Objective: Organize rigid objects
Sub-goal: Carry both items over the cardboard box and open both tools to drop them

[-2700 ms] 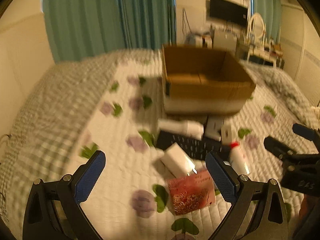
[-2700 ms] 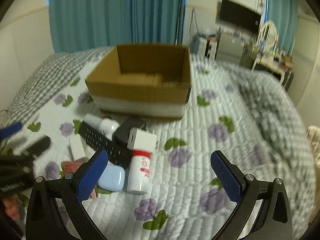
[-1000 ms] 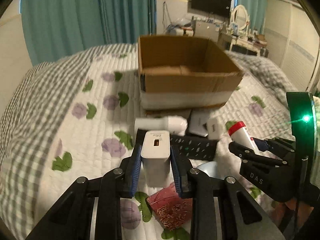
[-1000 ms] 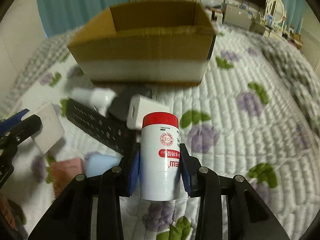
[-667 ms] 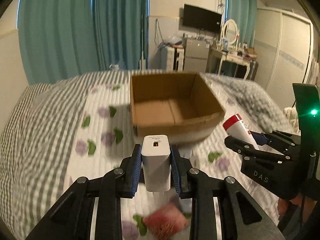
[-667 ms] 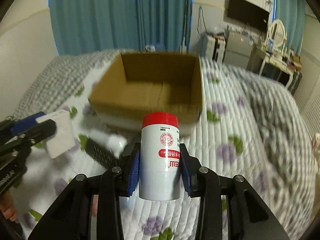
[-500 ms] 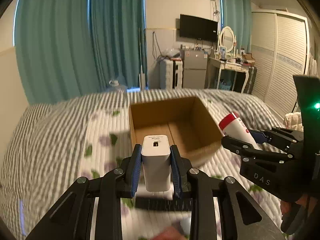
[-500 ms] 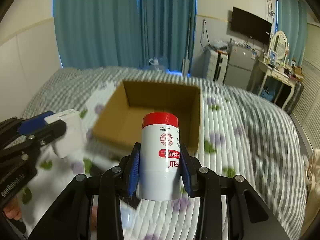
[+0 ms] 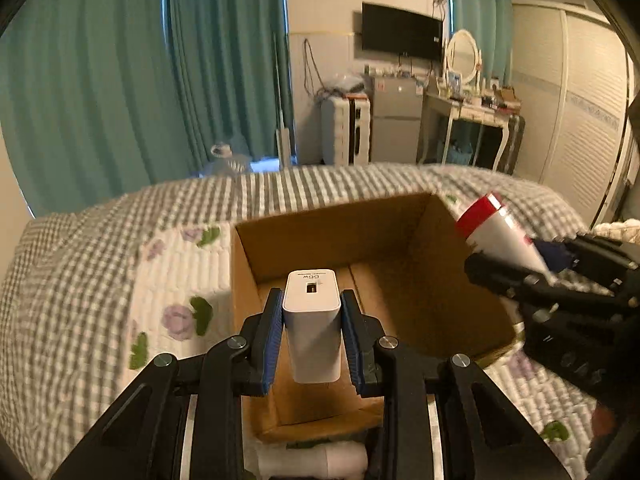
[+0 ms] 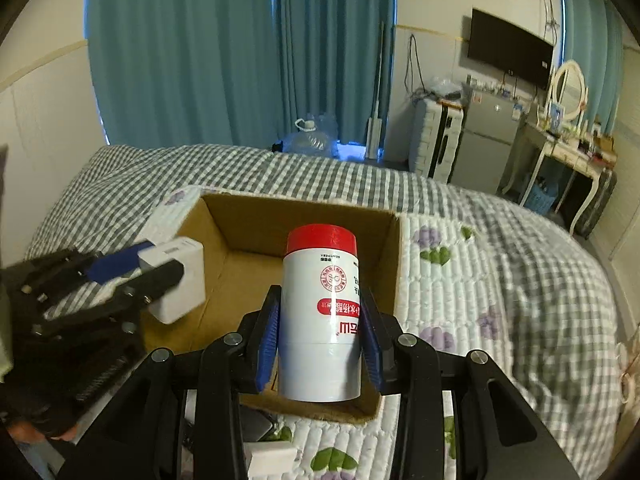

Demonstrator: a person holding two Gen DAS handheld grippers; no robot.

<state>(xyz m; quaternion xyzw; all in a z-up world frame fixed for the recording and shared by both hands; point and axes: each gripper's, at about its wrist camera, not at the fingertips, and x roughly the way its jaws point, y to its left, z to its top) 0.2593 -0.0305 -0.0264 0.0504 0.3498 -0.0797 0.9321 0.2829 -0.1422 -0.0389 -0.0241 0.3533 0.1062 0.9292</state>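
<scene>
The white charger block (image 9: 311, 322) sits clamped between my left gripper (image 9: 311, 338)'s blue pads, its long axis running straight out along the fingers, port end away from me. Directly beyond and below it lies the open cardboard box (image 9: 404, 216), whose bare floor I see past the charger's tip, so I judge a release from here should drop it inside. My right gripper (image 10: 320, 342) is closed on the white bottle with the red cap (image 10: 320, 312), which stands upright between the pads, cap end toward the box (image 10: 394, 264), just over the near wall. Both loads hang over the box, left over the left half, right nearer the right wall. The quilted bedspread (image 10: 500, 280) surrounds it.
</scene>
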